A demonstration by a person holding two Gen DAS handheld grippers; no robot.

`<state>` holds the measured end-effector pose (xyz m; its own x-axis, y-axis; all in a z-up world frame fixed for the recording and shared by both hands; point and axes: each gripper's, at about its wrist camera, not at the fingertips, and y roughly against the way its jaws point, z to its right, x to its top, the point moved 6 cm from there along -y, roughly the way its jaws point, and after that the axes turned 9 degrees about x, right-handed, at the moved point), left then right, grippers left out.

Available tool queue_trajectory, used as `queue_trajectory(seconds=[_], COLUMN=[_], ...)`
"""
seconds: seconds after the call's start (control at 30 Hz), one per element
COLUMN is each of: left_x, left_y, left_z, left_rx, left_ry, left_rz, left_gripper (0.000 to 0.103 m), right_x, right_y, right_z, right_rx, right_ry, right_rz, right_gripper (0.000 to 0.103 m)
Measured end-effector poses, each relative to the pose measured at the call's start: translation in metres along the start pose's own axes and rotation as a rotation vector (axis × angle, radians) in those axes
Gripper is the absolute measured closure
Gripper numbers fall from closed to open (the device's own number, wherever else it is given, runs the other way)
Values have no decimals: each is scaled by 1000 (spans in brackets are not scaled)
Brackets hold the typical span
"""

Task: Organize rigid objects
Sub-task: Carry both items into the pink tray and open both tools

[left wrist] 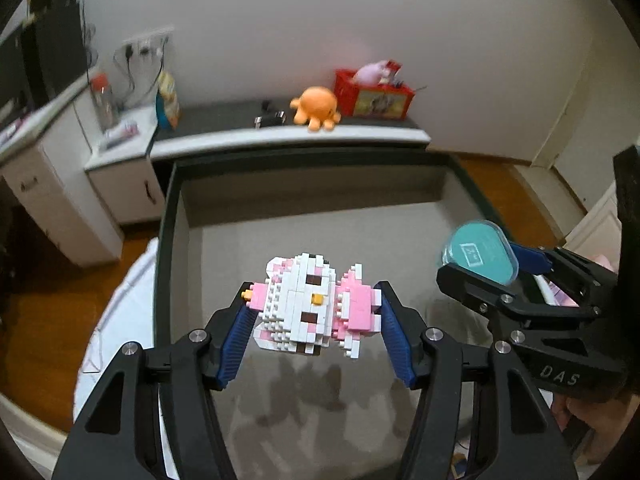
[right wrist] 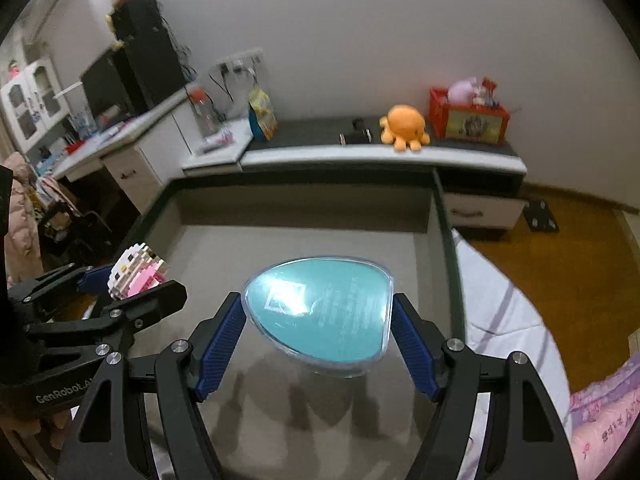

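My left gripper (left wrist: 316,300) is shut on a pink and white brick-built cat figure (left wrist: 316,304) and holds it above the floor of a grey open-top box (left wrist: 168,240). My right gripper (right wrist: 318,304) is shut on a teal teardrop-shaped case with a clear shell (right wrist: 320,312), also above the box (right wrist: 444,232). In the left wrist view the right gripper (left wrist: 492,260) with the teal case (left wrist: 482,252) is to the right. In the right wrist view the left gripper (right wrist: 120,280) with the figure (right wrist: 136,274) is at the left.
Behind the box runs a low white cabinet (left wrist: 288,136) with an orange plush octopus (left wrist: 316,108) and a red crate of toys (left wrist: 374,94). A white desk (right wrist: 120,140) with a monitor stands at the left. Wooden floor (right wrist: 560,272) and white bedding (right wrist: 504,312) lie around the box.
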<state>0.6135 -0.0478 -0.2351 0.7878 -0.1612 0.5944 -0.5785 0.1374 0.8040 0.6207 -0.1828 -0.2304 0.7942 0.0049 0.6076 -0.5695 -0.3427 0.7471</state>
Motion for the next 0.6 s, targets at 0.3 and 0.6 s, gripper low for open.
queue_trajectory(seconds=[0.3,0.6], left_x=[1,0], left_y=[-32,-20], left_z=[-9,-17], left_rx=[90,106], left_ry=[-34,-7], left_rz=[-94,-78], left_gripper=[37,21], right_x=[7,10], right_y=[-22,-4], right_z=[5,7], right_rx=[-48,-34], right_ry=[-7,-26], right_rz=[-79,-31], right_gripper=[29,28])
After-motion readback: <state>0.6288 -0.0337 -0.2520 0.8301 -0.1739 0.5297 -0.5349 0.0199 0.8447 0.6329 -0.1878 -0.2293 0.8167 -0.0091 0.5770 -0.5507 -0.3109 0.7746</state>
